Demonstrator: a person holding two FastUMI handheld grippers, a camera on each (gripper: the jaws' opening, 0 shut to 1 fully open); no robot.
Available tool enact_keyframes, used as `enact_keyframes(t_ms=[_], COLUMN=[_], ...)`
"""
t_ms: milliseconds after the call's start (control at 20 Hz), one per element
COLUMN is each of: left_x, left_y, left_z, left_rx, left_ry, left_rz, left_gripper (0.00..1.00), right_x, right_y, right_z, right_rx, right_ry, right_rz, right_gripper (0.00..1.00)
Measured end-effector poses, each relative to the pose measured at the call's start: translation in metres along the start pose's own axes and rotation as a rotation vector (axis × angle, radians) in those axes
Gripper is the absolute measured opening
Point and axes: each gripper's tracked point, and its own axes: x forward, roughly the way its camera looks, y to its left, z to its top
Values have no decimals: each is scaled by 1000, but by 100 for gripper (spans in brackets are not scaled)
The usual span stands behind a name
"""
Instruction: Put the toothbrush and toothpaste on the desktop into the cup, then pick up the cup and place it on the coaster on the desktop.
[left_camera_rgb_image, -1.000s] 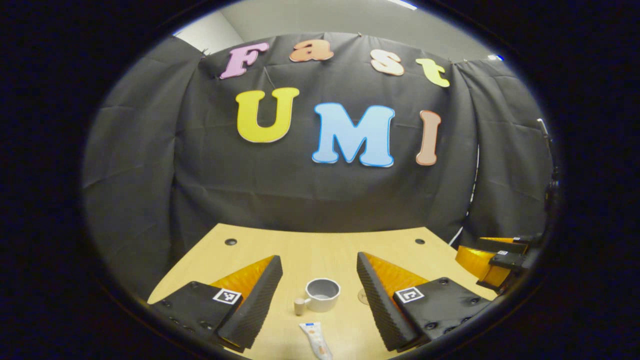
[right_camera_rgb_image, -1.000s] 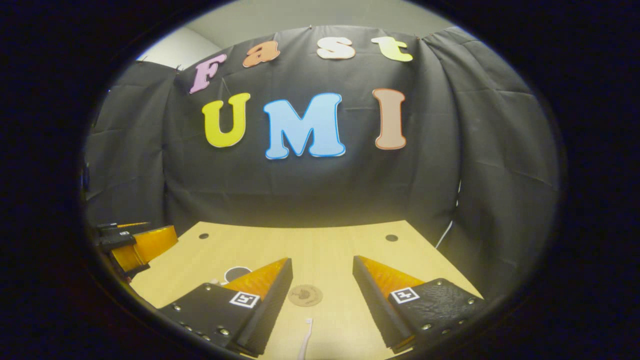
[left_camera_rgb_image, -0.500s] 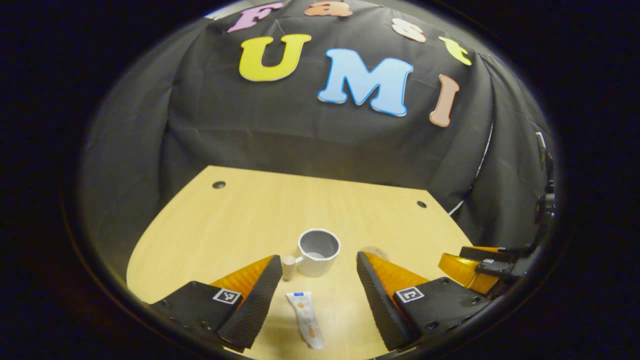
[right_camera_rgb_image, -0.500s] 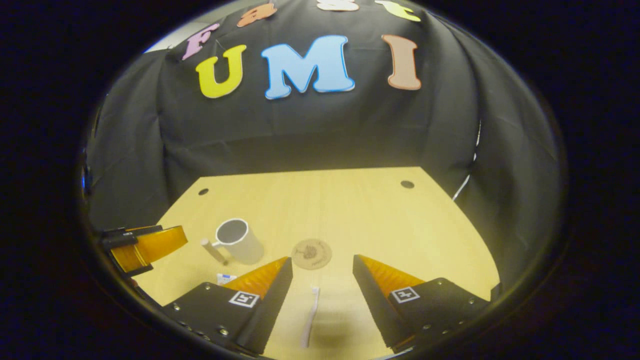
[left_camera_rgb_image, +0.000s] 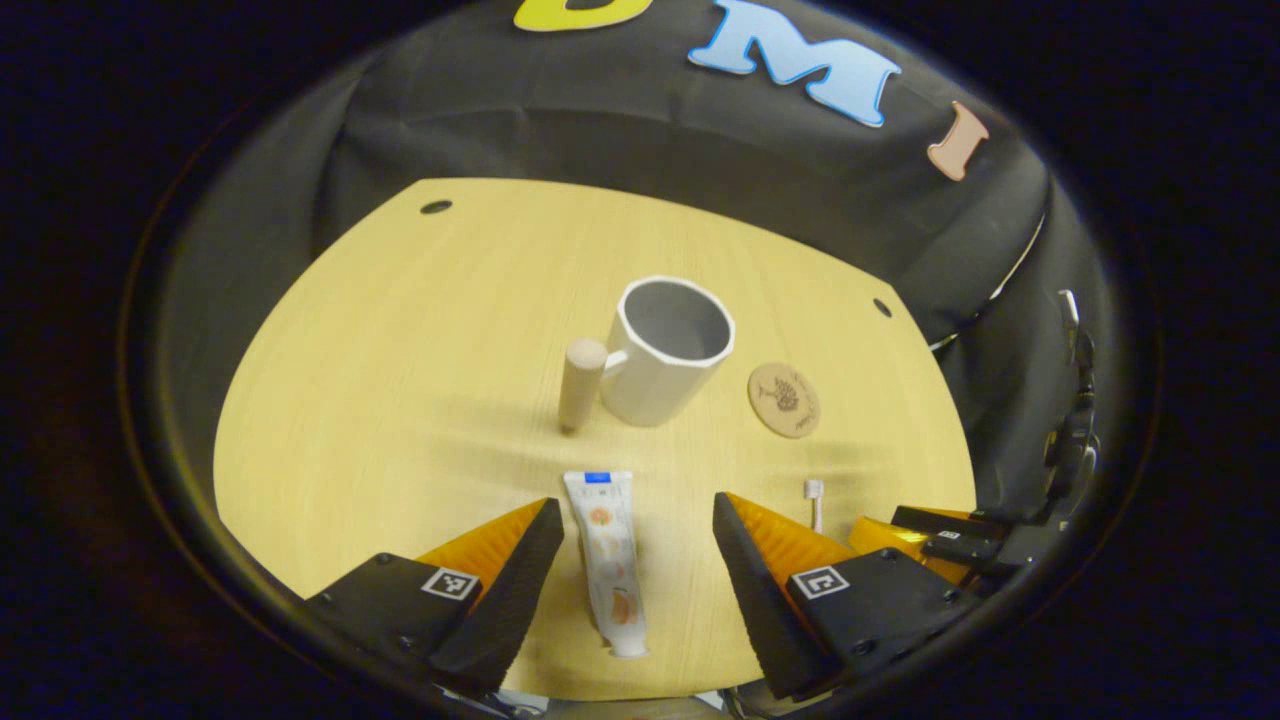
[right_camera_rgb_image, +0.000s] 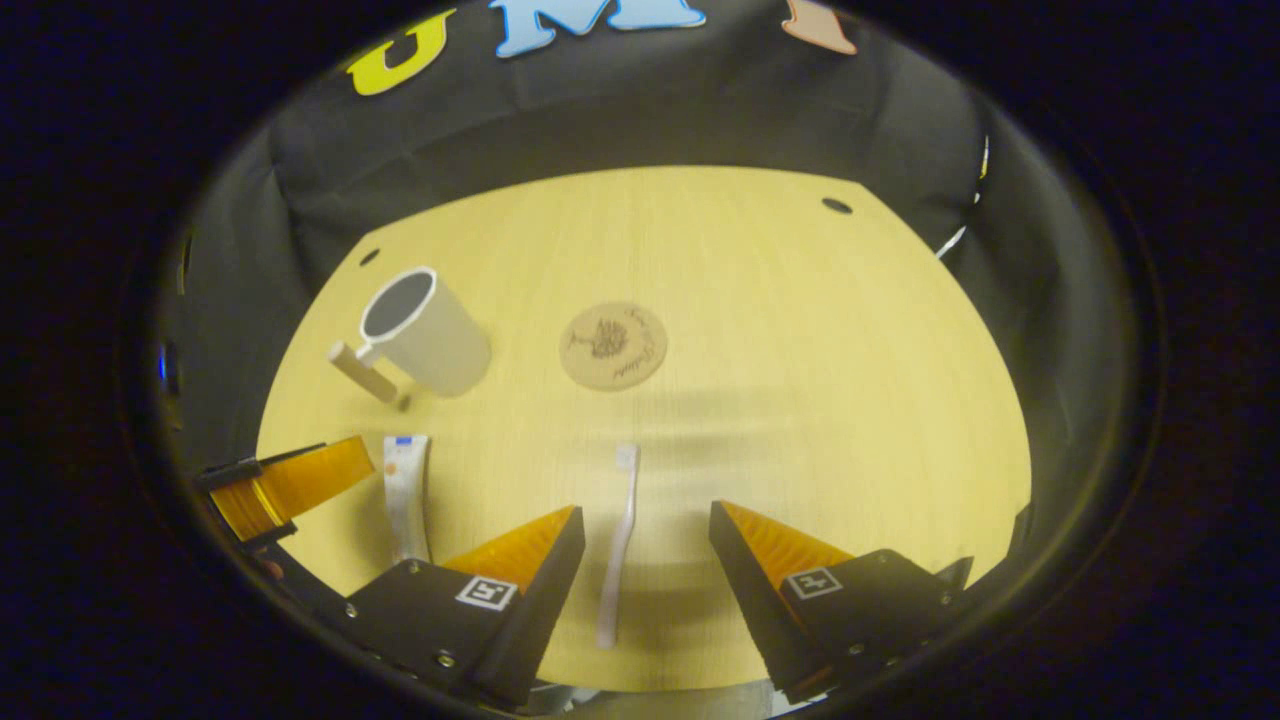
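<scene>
We are seeing the cup (left_camera_rgb_image: 664, 352) standing upright on the desktop (left_camera_rgb_image: 400, 350), its handle (left_camera_rgb_image: 581, 383) sticking out to its left. The coaster (left_camera_rgb_image: 784, 399) is lying just to the right of the cup, apart from it. The toothpaste (left_camera_rgb_image: 610, 560) is lying in front of the cup, between the spread fingers of the left gripper (left_camera_rgb_image: 632, 535). In the right gripper view, the toothbrush (right_camera_rgb_image: 618, 543) is lying in front of the coaster, between the spread fingers of the right gripper (right_camera_rgb_image: 645, 542), with the toothpaste to its left.
</scene>
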Motion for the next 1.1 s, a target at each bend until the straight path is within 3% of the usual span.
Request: enact_keyframes(t_ms=[350,450,550,600,900,1100], left_x=[31,38,39,40,51,52], left_y=[14,20,30,35,36,38], left_z=[-39,-47,-54,-54,-55,-51], left_rx=[7,14,27,41,121,76], left_ry=[165,199,232,234,261,256], left_rz=[54,79,116,135,200,217], left_gripper=[94,100,98,94,94,92], right_x=[29,35,37,39,40,41], right_y=[9,11,6,7,6,6], right_z=[-31,-39,-39,-38,-39,-38], right_rx=[-49,-61,-76,-71,-37,16], right_ry=[139,174,182,182,226,260], right_rz=[5,5,-17,-18,-46,-66], right_gripper=[83,83,83,77,81,81])
